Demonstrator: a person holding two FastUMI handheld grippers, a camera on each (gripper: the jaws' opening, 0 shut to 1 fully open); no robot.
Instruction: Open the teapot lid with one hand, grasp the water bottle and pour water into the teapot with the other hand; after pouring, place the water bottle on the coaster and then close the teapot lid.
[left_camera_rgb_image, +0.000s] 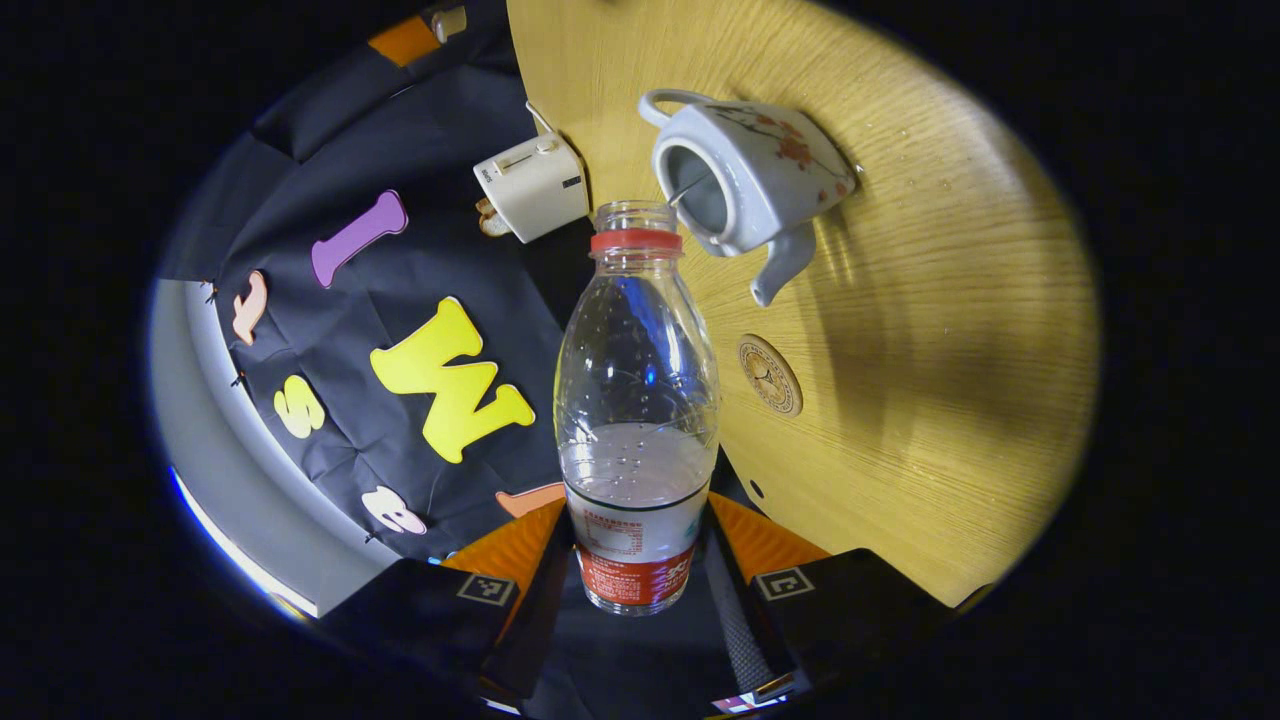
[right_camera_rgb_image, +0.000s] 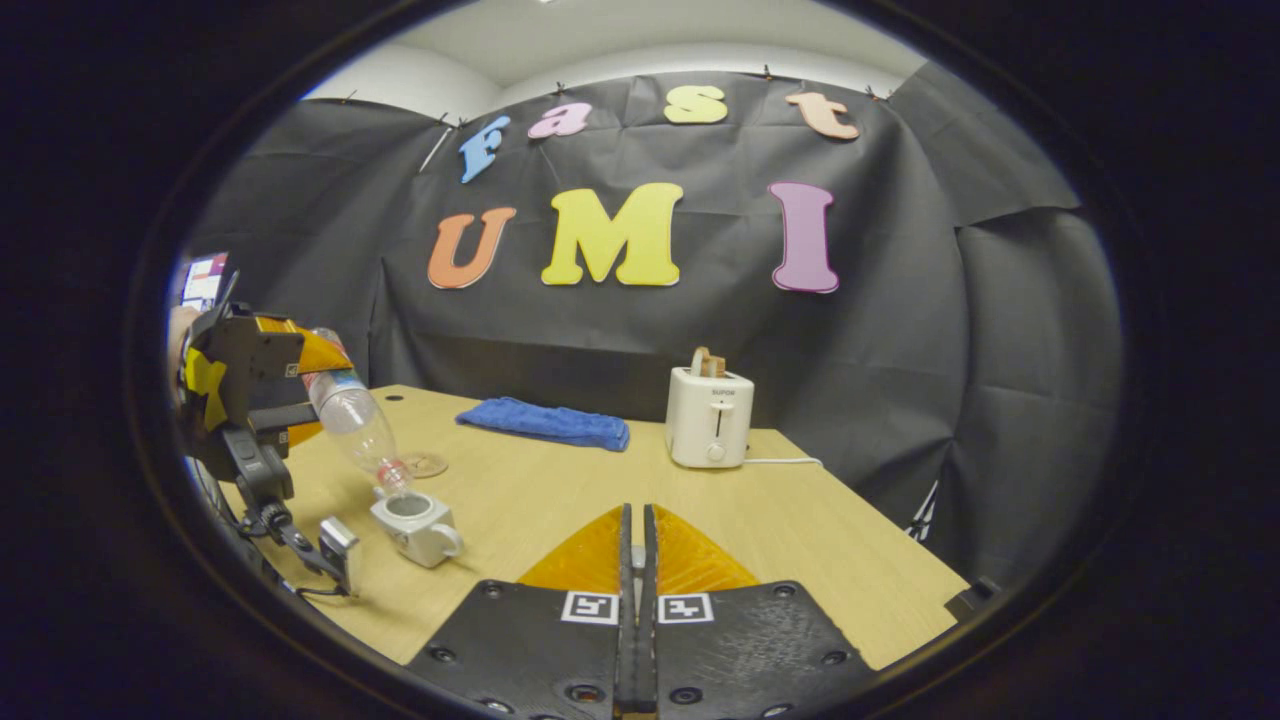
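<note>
We judge the clear, partly filled plastic water bottle (left_camera_rgb_image: 637, 420) light, thin-walled and slippery, so our left gripper (left_camera_rgb_image: 640, 575) pinches its labelled base while tilting it over the open white porcelain teapot (left_camera_rgb_image: 745, 180); our right gripper (right_camera_rgb_image: 636, 560) hangs pressed together, empty.

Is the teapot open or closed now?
Open. The teapot has no lid on it, and its round mouth gapes under the tilted water bottle.

Clear glossy plastic bottle (left_camera_rgb_image: 637, 400), glazed ceramic teapot (left_camera_rgb_image: 745, 180), matt wood-grain table (left_camera_rgb_image: 930, 350), blue cloth (right_camera_rgb_image: 545, 422)
</note>
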